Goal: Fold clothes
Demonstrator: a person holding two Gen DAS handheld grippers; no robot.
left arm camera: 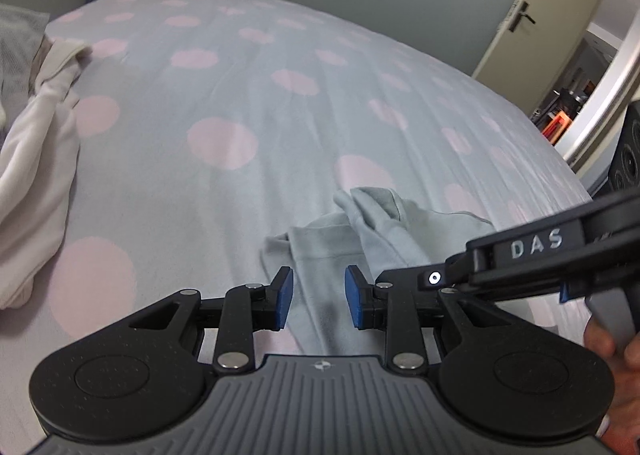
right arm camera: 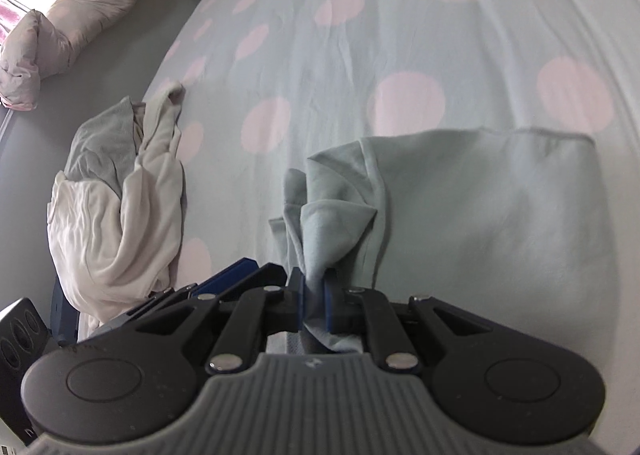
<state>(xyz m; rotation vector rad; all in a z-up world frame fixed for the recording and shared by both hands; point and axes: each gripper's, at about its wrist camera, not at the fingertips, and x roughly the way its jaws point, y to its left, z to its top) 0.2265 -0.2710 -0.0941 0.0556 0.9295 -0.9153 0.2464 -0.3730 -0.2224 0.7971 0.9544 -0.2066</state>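
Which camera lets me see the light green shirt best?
The right wrist view. There the light green shirt lies spread wide over the spotted bed sheet, one bunched corner pinched in the right gripper. The left wrist view shows only a crumpled part of it, partly hidden behind the grippers.

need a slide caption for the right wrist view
Right claw shut on a bunched pale green garment on the dotted bed sheet.

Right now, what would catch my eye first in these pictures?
The bedsheet, pale blue with big pink dots, fills both views. On it lies a pale green garment, a bunched corner pinched in the right gripper. A heap of white clothes sits at the bed's left edge.
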